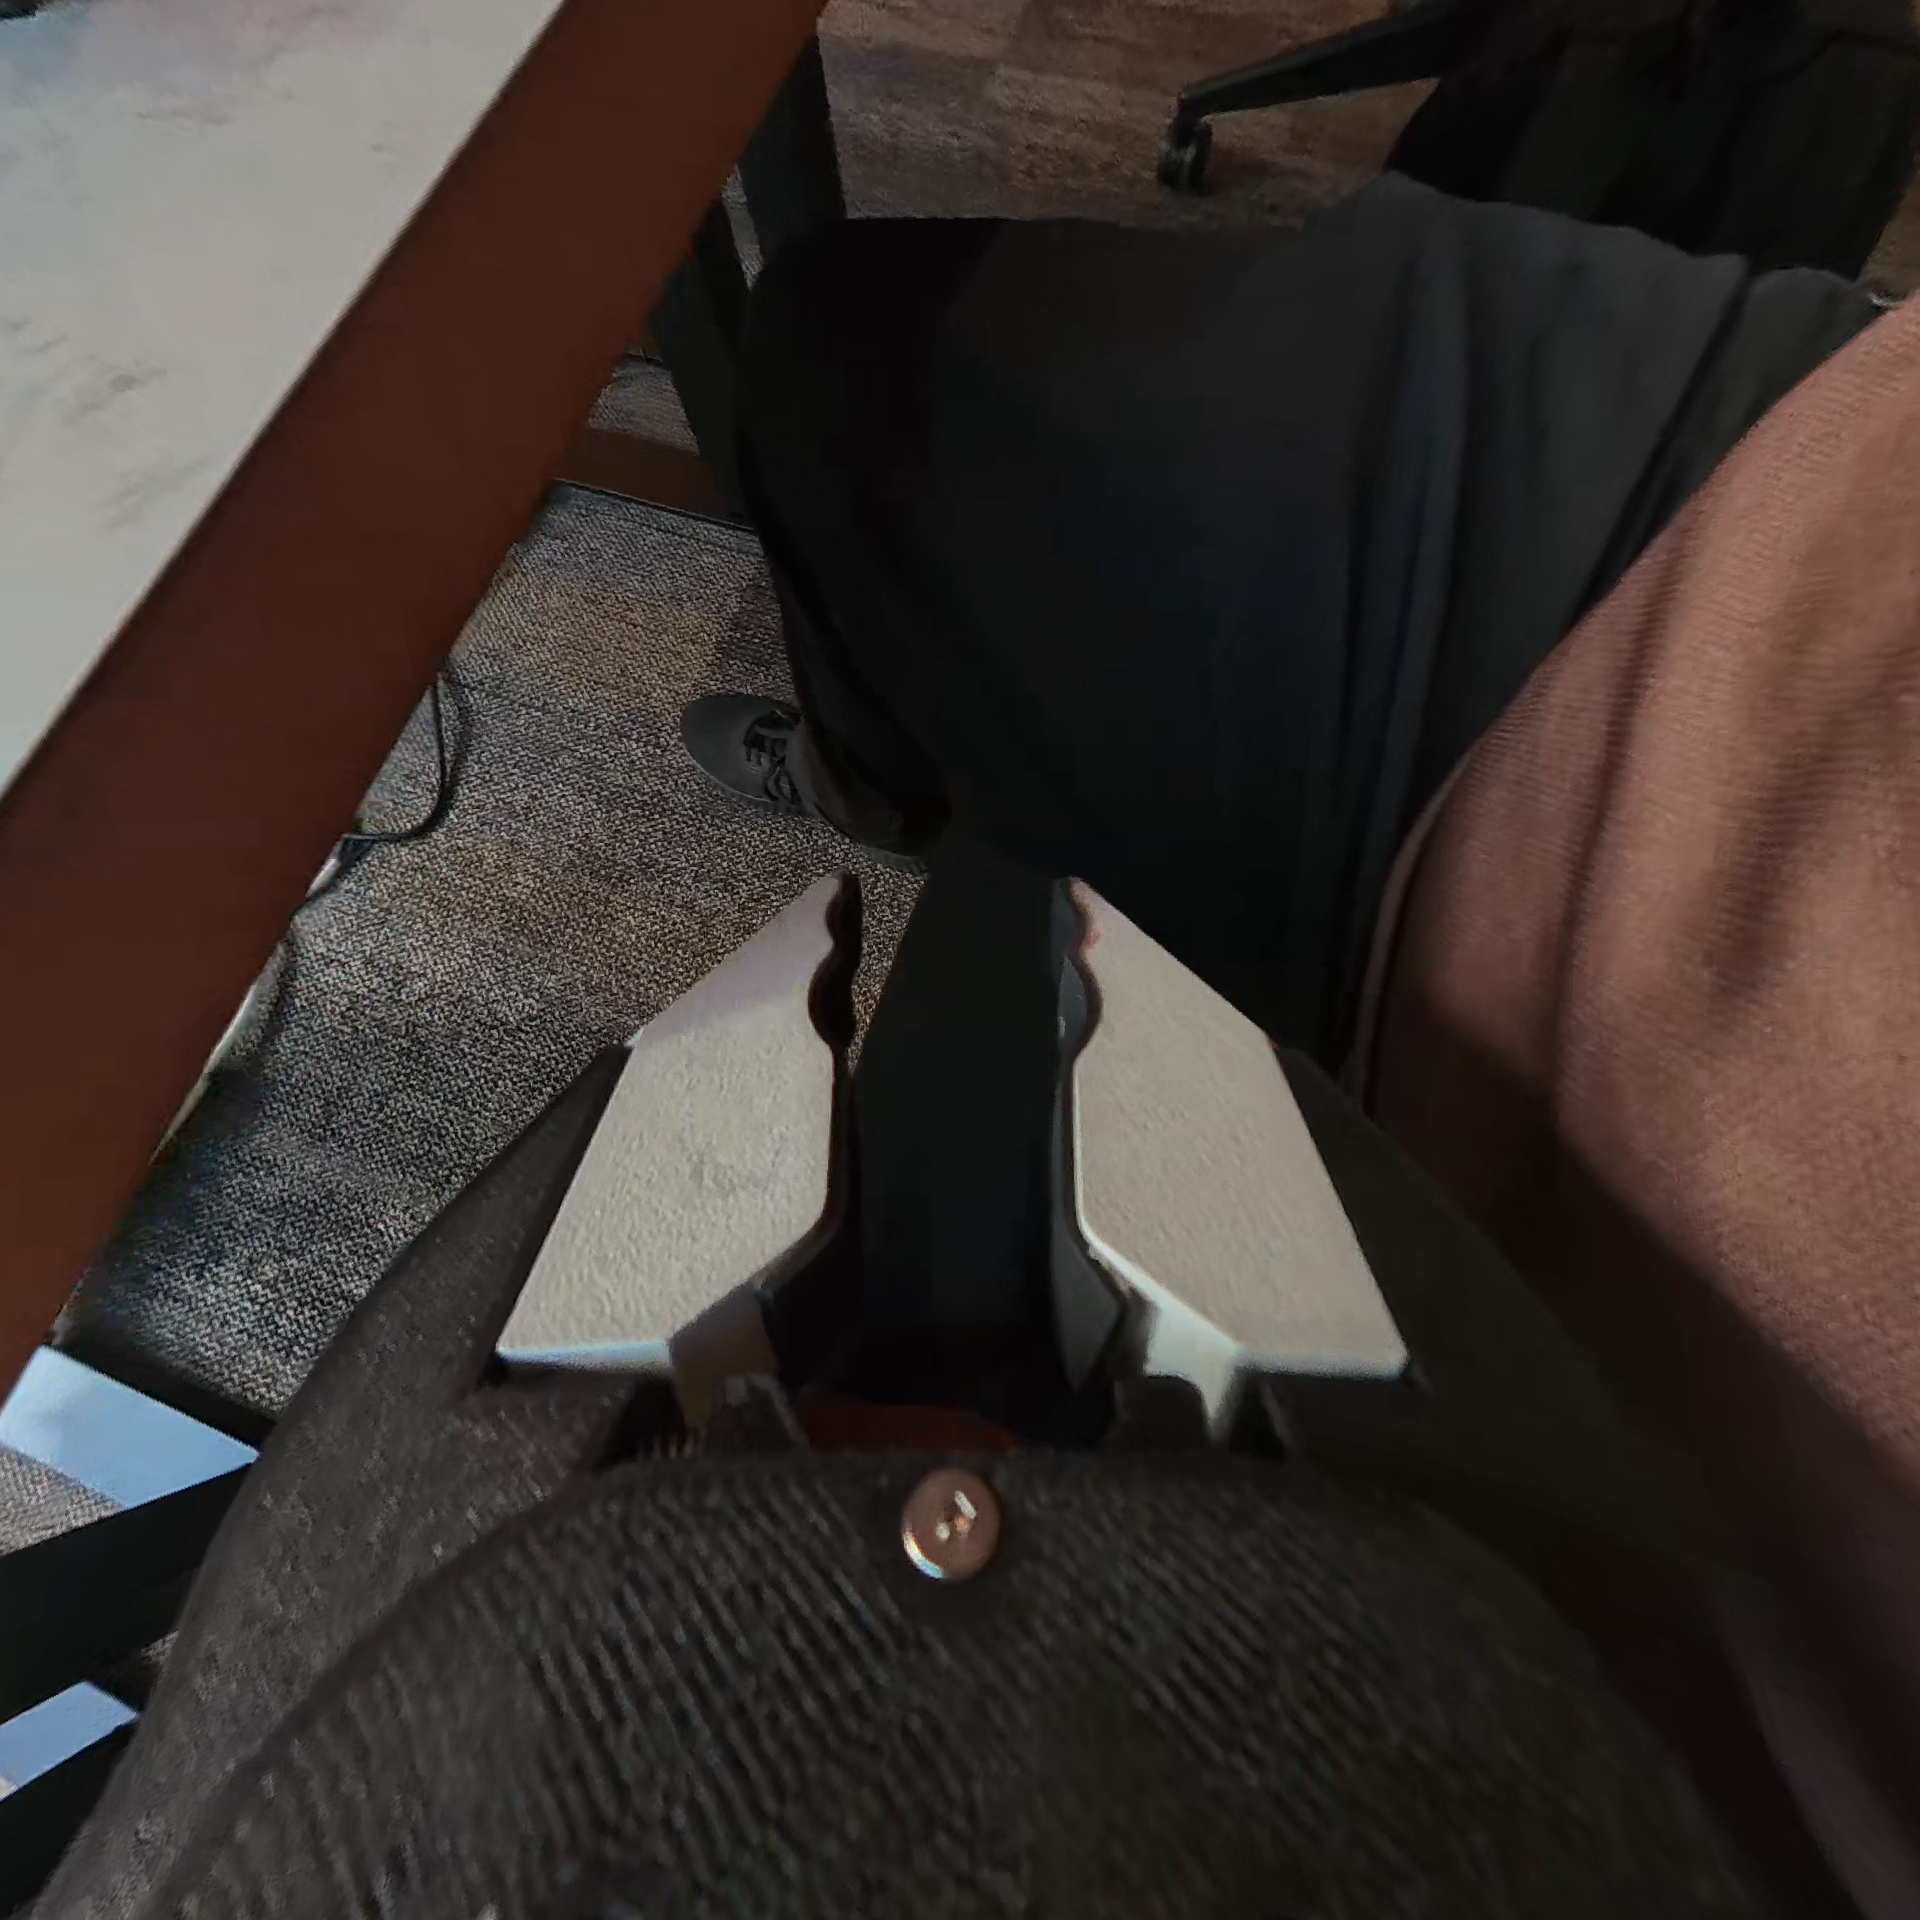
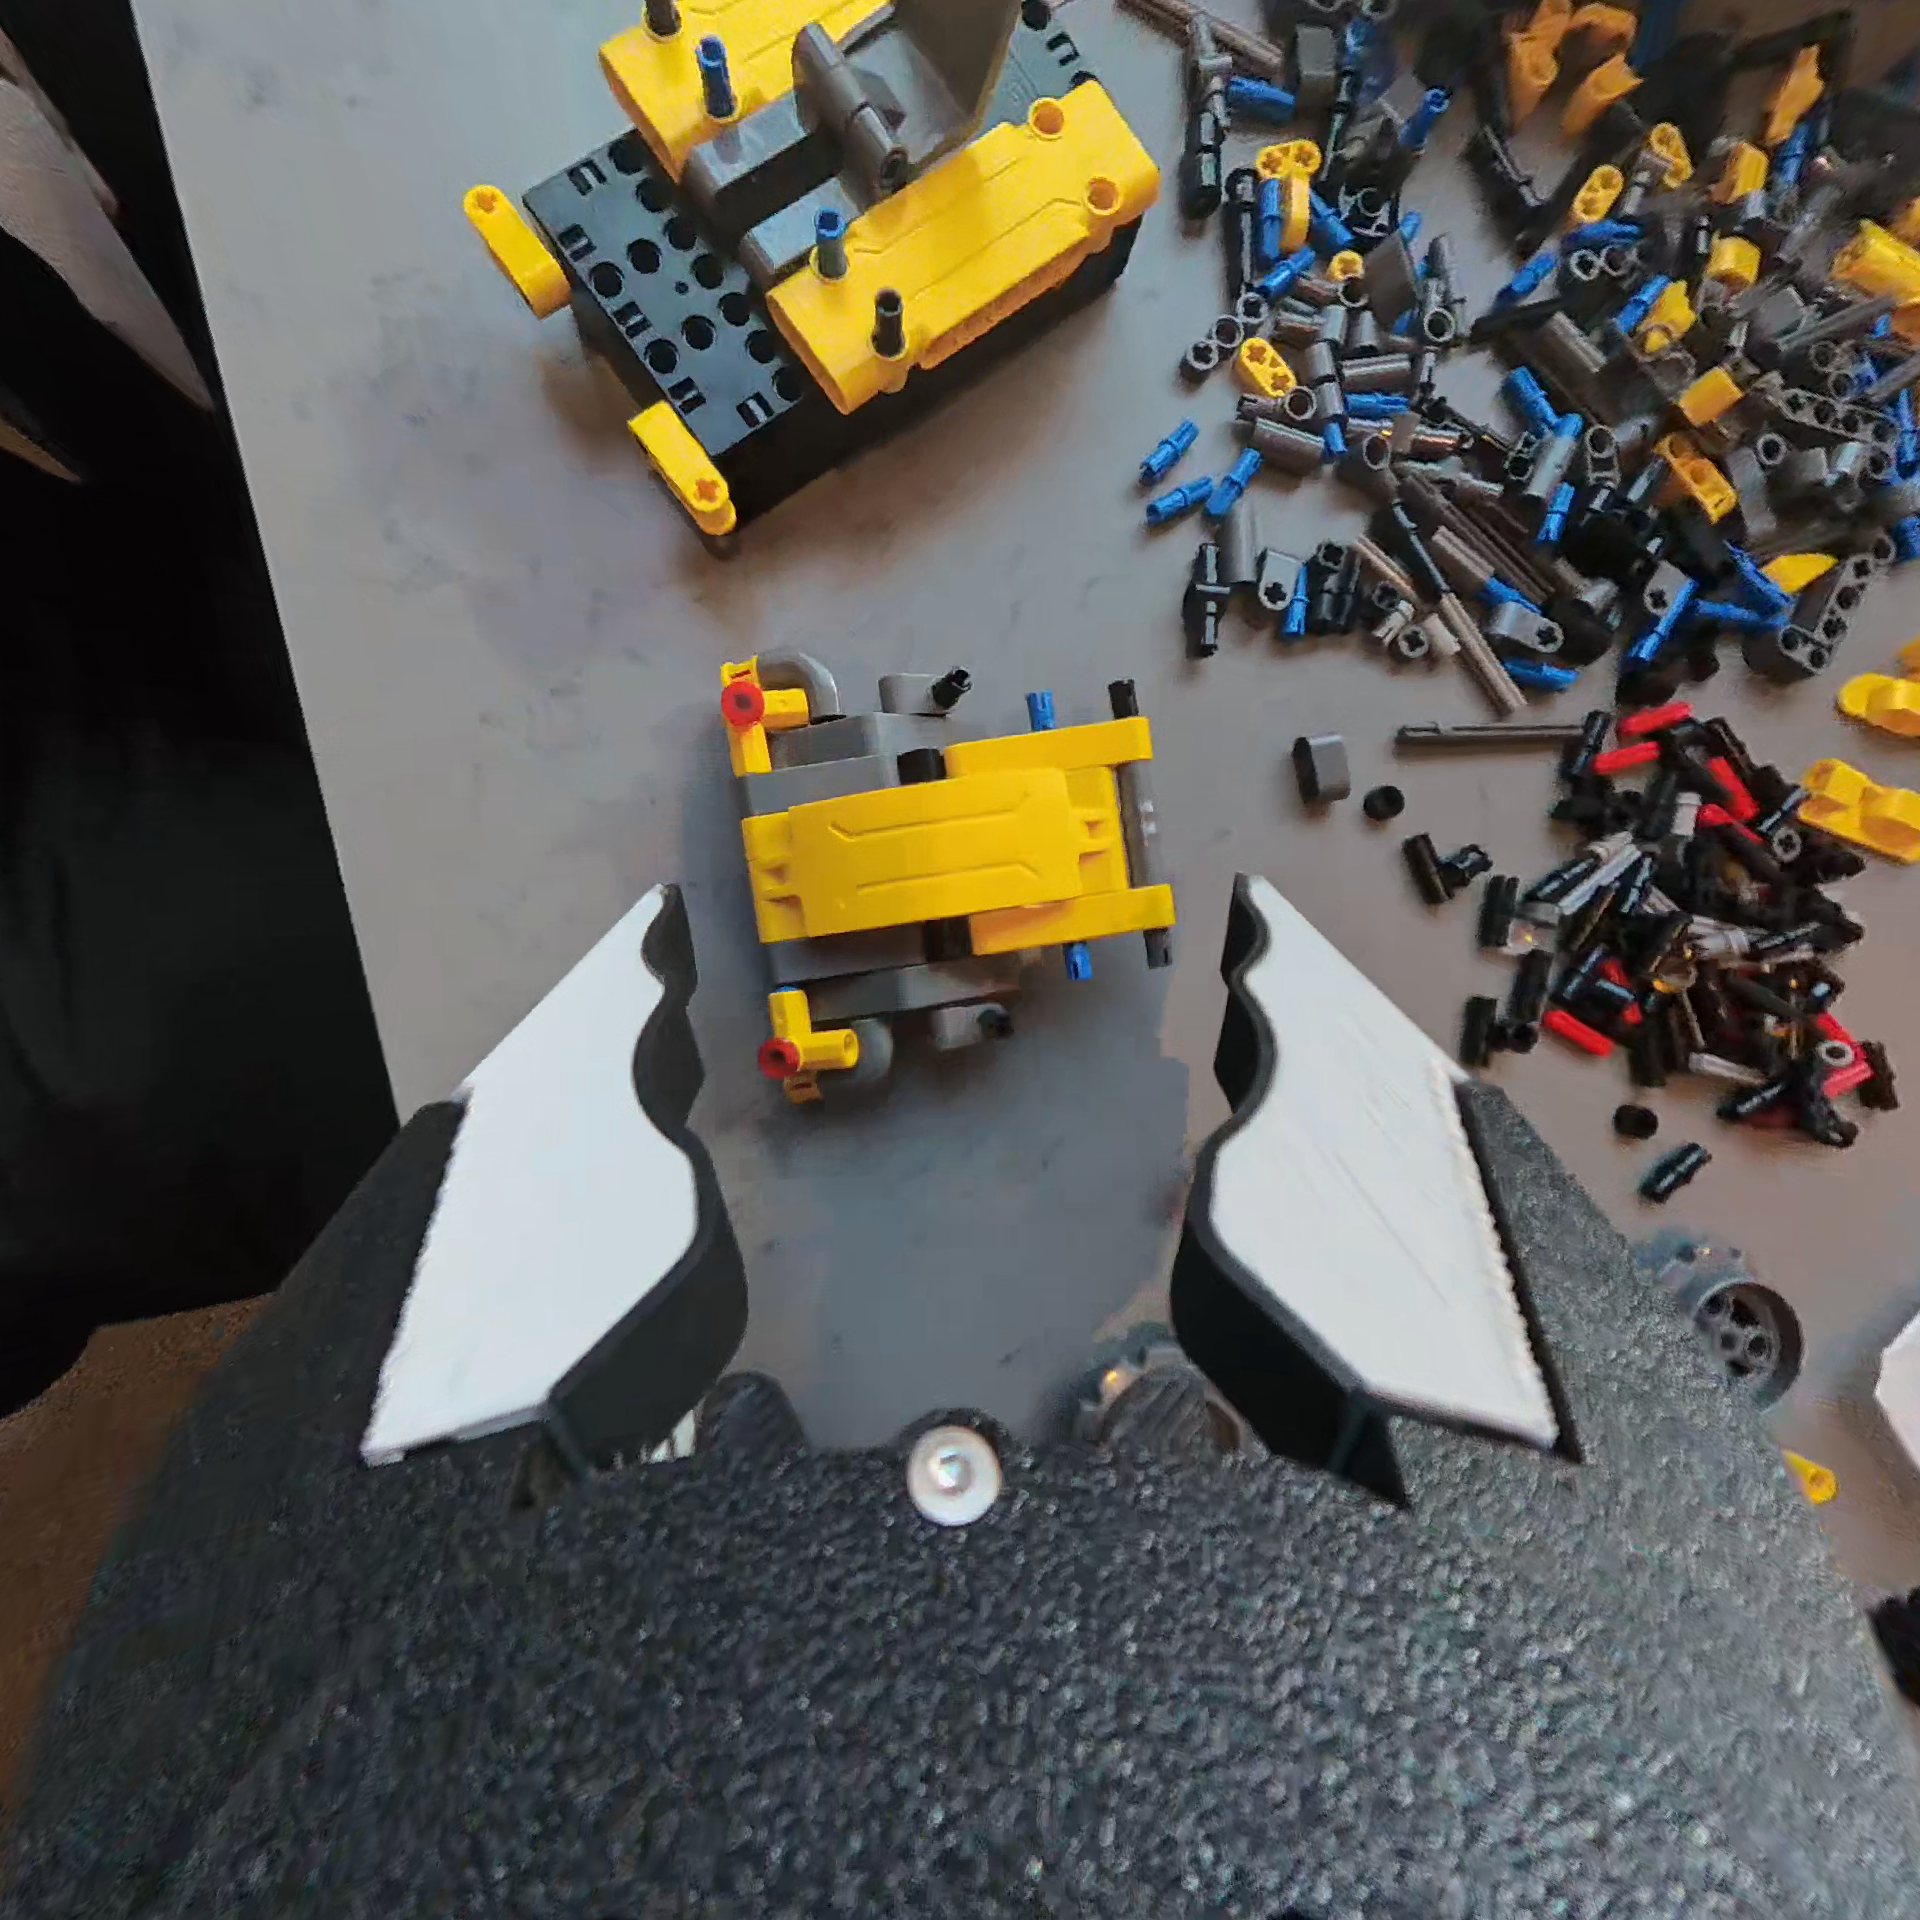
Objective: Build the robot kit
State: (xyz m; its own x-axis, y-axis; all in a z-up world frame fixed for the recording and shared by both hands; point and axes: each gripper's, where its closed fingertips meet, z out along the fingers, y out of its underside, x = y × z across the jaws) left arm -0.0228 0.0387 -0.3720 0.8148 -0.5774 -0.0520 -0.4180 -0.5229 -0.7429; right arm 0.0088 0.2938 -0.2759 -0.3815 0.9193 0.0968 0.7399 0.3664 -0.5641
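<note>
My right gripper hovers, jaws apart, over a small yellow block assembly, loose parts still unsorted; left gripper empty, jaws slightly apart.

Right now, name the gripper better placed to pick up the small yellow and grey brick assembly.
Right. The right gripper hangs open just short of the small yellow and grey brick assembly on the grey table. The left gripper points at carpet below the table.
</note>
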